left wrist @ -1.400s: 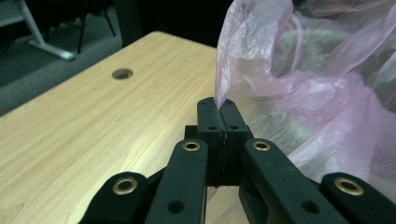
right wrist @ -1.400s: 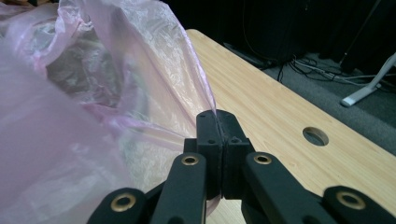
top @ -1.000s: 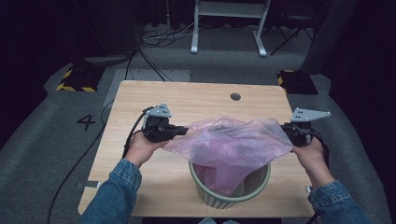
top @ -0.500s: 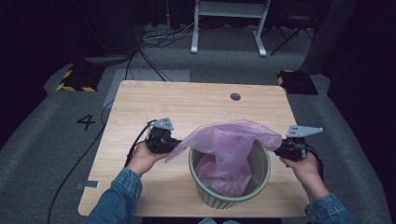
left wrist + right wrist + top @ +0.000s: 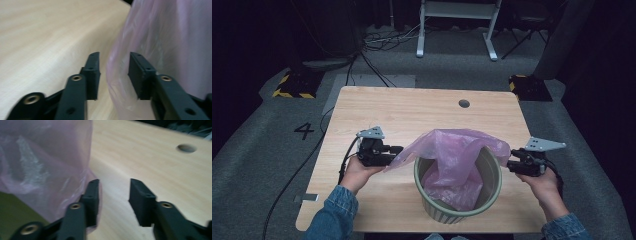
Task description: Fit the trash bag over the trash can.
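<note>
A pink translucent plastic bag (image 5: 452, 150) hangs into a round olive-green bin (image 5: 493, 176) at the table's front middle, its mouth draped over the rim on both sides. My left gripper (image 5: 399, 149) sits just left of the bin. Its jaws have just been opening, and in the left gripper view (image 5: 113, 56) a fold of the bag (image 5: 120, 82) lies loose between the parted pads. My right gripper (image 5: 511, 165) is at the bin's right rim, and its jaws have also just been opening. In the right gripper view (image 5: 113, 182) the bag (image 5: 45, 170) clings beside one finger (image 5: 91, 195), with bare table in the gap.
The wooden table (image 5: 412, 115) has a round hole (image 5: 464, 103) at the back right. A black cable (image 5: 294, 175) trails off the left edge. A white metal stand (image 5: 457, 20) is on the floor beyond the table.
The bag was stretched taut between both shut grippers above the bin. Both hands have come down and inward, the bag has sagged over the rim, and both pairs of jaws have opened and released it.
</note>
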Tool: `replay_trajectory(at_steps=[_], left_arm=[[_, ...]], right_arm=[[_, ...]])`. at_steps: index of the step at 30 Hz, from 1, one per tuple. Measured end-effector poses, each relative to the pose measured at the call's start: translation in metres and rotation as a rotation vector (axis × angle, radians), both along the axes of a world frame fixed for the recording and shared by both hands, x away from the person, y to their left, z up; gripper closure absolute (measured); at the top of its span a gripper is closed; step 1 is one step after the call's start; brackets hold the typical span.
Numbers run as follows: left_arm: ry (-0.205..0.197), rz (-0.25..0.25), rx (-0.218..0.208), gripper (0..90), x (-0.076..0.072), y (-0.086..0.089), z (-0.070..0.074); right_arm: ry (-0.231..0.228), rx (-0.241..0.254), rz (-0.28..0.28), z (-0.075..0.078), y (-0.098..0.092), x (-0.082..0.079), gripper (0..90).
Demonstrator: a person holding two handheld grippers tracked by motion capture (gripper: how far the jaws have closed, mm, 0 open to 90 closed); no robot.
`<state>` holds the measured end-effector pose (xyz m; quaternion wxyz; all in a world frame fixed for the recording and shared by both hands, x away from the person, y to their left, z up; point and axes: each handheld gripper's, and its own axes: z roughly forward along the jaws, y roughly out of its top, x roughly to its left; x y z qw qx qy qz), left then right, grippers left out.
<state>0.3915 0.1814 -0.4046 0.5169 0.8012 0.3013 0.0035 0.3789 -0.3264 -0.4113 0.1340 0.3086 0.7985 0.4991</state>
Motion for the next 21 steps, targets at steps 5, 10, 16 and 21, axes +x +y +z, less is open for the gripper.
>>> replay_trajectory(at_steps=[5,10,16,21], left_arm=[[-0.057,0.042,-0.07,50.1,-0.005,0.016,0.02],[-0.1,0.015,-0.114,44.8,-0.01,0.011,0.034],[-0.118,-0.08,-0.108,40.9,-0.009,-0.016,0.043],[-0.131,-0.14,-0.054,52.5,-0.013,-0.033,0.046]], right_arm=[[-0.085,0.008,-0.053,0.021,-0.018,-0.002,46.3],[-0.143,0.026,-0.11,0.039,-0.03,-0.003,42.0],[-0.152,0.031,-0.103,0.046,-0.028,0.001,41.0],[-0.121,0.0,-0.063,0.041,-0.016,0.005,38.5]])
